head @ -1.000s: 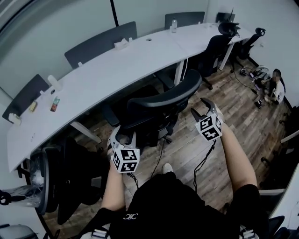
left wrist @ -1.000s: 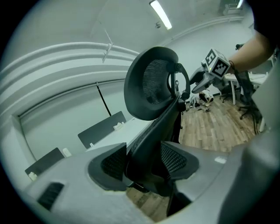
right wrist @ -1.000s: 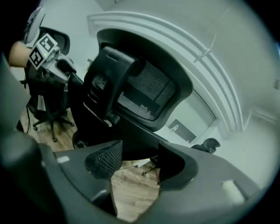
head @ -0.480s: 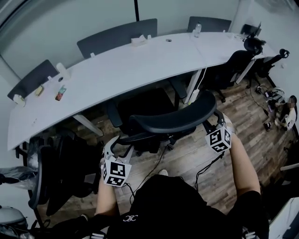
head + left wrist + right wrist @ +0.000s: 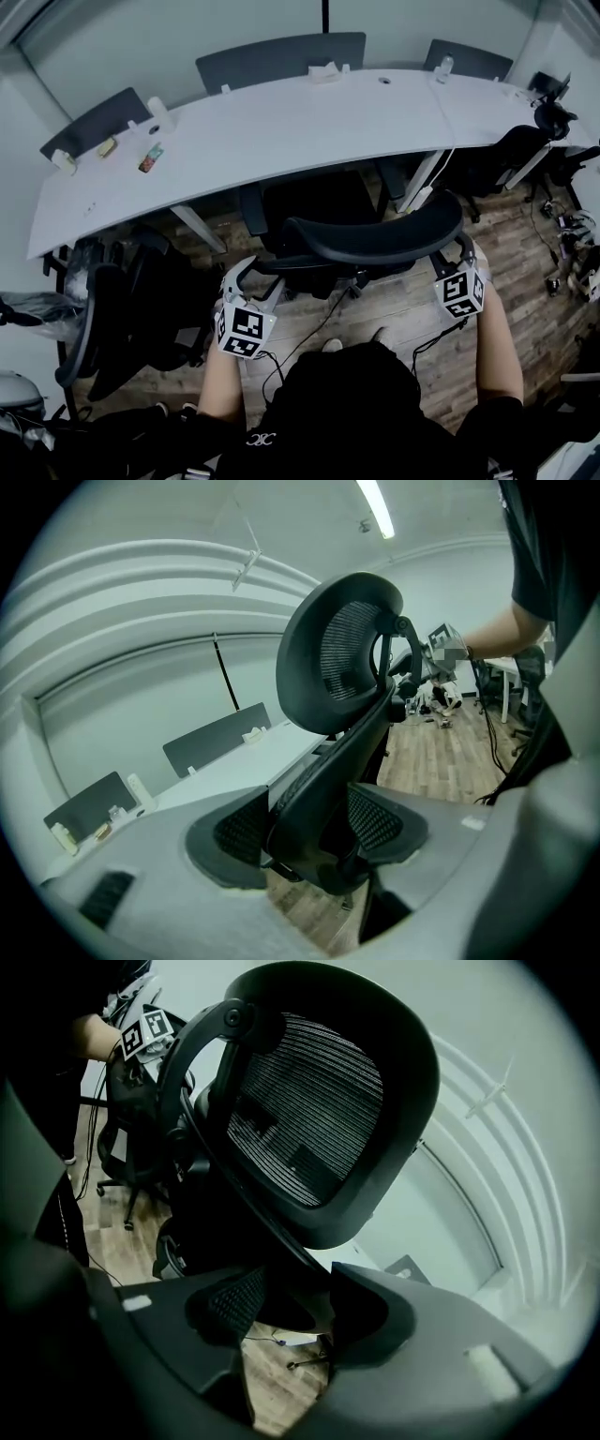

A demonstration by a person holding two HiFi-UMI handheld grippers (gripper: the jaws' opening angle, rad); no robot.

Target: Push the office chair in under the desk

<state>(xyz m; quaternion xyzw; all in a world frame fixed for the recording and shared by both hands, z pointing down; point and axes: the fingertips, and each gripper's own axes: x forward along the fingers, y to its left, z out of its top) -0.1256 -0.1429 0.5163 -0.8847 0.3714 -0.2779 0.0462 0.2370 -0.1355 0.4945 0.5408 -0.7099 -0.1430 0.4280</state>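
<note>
One black, curved, mesh-backed office chair (image 5: 375, 239) faces the long white desk (image 5: 281, 141).

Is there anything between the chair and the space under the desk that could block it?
Nothing visible does. The chair faces the gap between the legs of the desk; it is dark there, so small things could be hidden.

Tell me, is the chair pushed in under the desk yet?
Not fully. The office chair has its backrest standing back from the desk edge, out over the wood floor.
</note>
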